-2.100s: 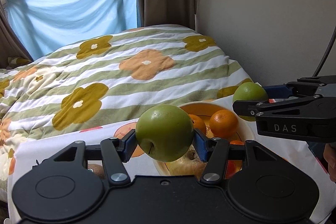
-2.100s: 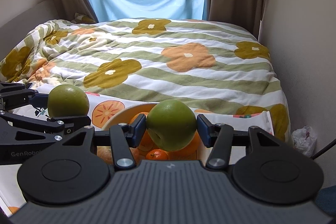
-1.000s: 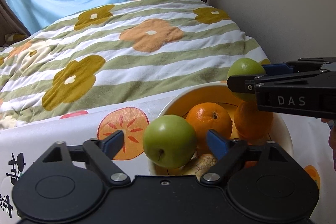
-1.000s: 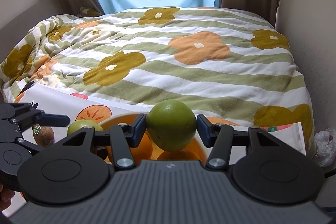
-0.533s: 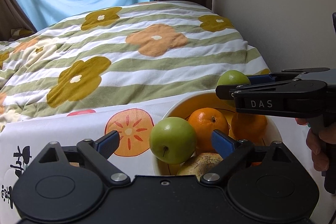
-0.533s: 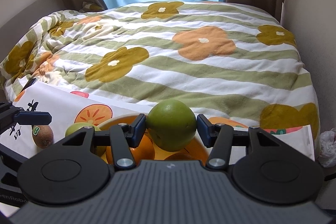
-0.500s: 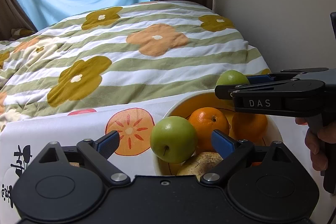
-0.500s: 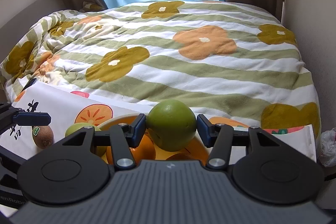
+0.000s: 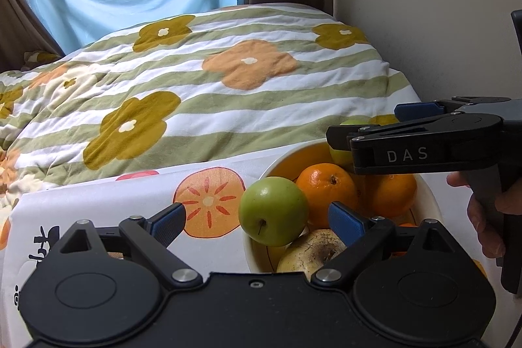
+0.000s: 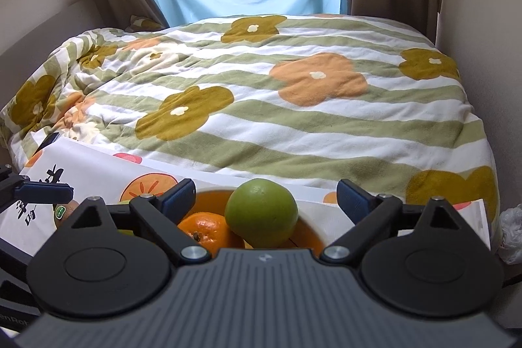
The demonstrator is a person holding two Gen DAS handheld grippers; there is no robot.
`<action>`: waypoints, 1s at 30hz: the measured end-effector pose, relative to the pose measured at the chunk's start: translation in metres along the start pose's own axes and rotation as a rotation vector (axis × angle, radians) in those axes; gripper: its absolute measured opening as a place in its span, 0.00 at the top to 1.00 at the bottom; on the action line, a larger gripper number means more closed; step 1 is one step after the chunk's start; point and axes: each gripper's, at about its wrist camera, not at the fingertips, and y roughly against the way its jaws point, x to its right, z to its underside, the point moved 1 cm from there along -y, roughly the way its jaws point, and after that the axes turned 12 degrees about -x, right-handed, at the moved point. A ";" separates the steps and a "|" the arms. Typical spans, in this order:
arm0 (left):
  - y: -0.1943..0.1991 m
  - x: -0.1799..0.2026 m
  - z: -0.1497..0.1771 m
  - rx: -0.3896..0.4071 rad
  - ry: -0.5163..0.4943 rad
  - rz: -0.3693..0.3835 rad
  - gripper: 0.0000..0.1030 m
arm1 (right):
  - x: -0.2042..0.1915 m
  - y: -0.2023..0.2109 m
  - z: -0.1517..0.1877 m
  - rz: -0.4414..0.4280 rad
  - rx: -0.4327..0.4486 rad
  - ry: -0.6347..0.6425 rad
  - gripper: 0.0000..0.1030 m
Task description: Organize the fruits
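Observation:
A white bowl (image 9: 277,163) with an orange inside holds oranges (image 9: 328,186), a yellowish pear (image 9: 311,251) and a green apple (image 9: 273,211) at its left rim. My left gripper (image 9: 257,219) is open, its jaws wide on either side of that apple. My right gripper (image 10: 266,196) is open too; a second green fruit (image 10: 261,212) rests in the bowl (image 10: 305,204) between its spread jaws, next to an orange (image 10: 208,232). The right gripper (image 9: 365,127) also shows in the left wrist view, over the bowl's far side.
The bowl stands on a white cloth with orange fruit prints (image 9: 208,201), laid on a bed with a flowered, striped quilt (image 9: 195,93). A kiwi with a sticker (image 10: 65,212) lies left of the bowl. A wall runs along the right; a white bag (image 10: 510,230) sits low at right.
Both grippers have let go: first the left opened and left its apple in the bowl, then the right opened in the last half second and its green fruit rests in the bowl.

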 end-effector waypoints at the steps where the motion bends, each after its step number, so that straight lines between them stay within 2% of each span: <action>1: 0.002 0.000 0.000 0.003 0.001 -0.001 0.07 | 0.000 0.002 0.000 0.002 0.002 -0.001 0.00; 9: 0.023 -0.001 0.007 0.036 0.022 -0.010 0.07 | -0.011 0.029 0.006 -0.010 0.017 0.007 0.00; 16: 0.058 -0.009 0.026 0.084 0.051 -0.029 0.06 | -0.032 0.066 0.016 -0.018 0.046 0.032 0.00; 30: 0.135 -0.047 0.103 0.165 0.175 -0.100 0.02 | -0.105 0.145 0.045 -0.008 0.119 0.084 0.00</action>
